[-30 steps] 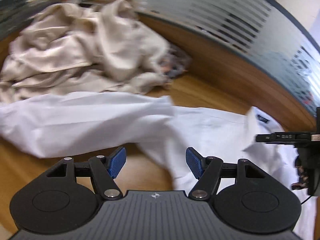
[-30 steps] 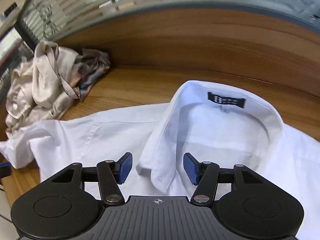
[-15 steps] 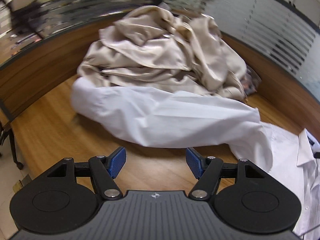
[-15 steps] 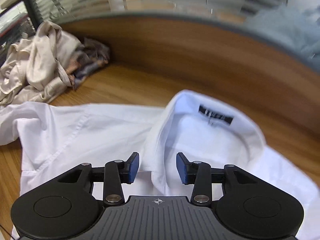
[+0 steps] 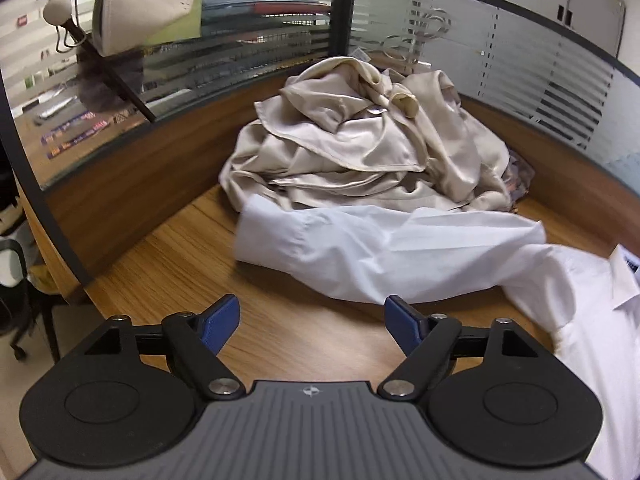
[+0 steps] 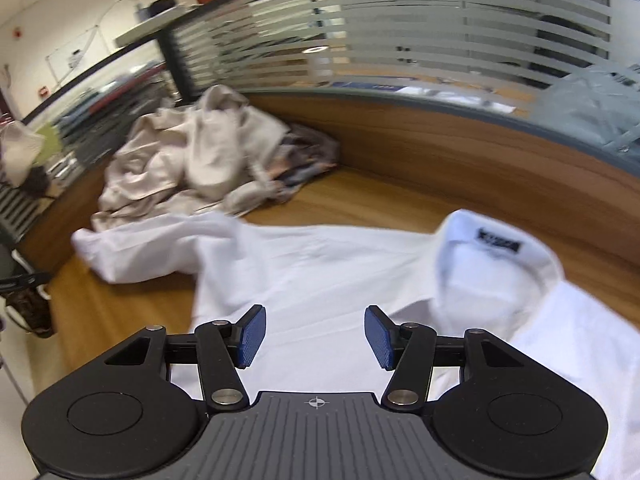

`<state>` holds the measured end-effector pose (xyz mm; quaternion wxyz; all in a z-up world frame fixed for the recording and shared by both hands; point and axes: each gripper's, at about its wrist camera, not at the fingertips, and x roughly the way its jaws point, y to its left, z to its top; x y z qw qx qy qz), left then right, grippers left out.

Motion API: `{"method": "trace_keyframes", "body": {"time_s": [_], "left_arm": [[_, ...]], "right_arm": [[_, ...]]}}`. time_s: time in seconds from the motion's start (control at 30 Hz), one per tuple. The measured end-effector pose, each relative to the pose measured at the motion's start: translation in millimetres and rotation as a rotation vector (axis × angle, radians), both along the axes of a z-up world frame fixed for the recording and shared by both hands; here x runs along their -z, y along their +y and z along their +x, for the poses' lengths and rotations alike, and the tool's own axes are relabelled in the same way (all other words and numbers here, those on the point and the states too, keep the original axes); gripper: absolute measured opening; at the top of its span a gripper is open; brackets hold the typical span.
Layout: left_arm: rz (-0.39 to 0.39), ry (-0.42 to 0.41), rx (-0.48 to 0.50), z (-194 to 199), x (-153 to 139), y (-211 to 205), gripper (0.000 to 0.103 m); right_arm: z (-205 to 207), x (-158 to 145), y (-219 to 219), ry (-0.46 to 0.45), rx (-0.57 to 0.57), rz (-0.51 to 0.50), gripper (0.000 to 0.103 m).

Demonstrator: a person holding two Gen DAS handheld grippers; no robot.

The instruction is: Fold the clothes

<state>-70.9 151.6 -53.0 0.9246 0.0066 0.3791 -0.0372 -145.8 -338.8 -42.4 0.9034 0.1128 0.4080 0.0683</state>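
White shirt (image 6: 320,272) lies flat on the desk (image 5: 168,264), collar at 3 o'clock, sleeve (image 5: 360,248) bunched at 12 by the beige pile (image 5: 360,148). Our left gripper (image 5: 312,320) and right gripper (image 6: 314,336) have just spread wider, both empty. We judge sleeve-straightening comes next: left must pinch the cuff.
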Motion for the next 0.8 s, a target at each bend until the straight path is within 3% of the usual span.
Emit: {"method": "trace_keyframes", "body": {"time_s": [0.13, 0.37, 0.57, 0.8], "left_arm": [[0.010, -0.019, 0.077, 12, 6, 25, 0.085], [0.031, -0.061, 0.296, 56, 16, 68, 0.085], [-0.020, -0.053, 0.472, 96, 35, 95, 0.085], [-0.151, -0.044, 0.536, 138, 59, 99, 0.084]], "right_arm": [[-15, 10, 38, 0.025, 0.034, 0.004, 0.060], [-40, 36, 107, 0.079, 0.205, 0.062, 0.060], [-60, 48, 159, 0.123, 0.394, 0.091, 0.060], [-76, 48, 205, 0.161, 0.515, 0.071, 0.060]]}}
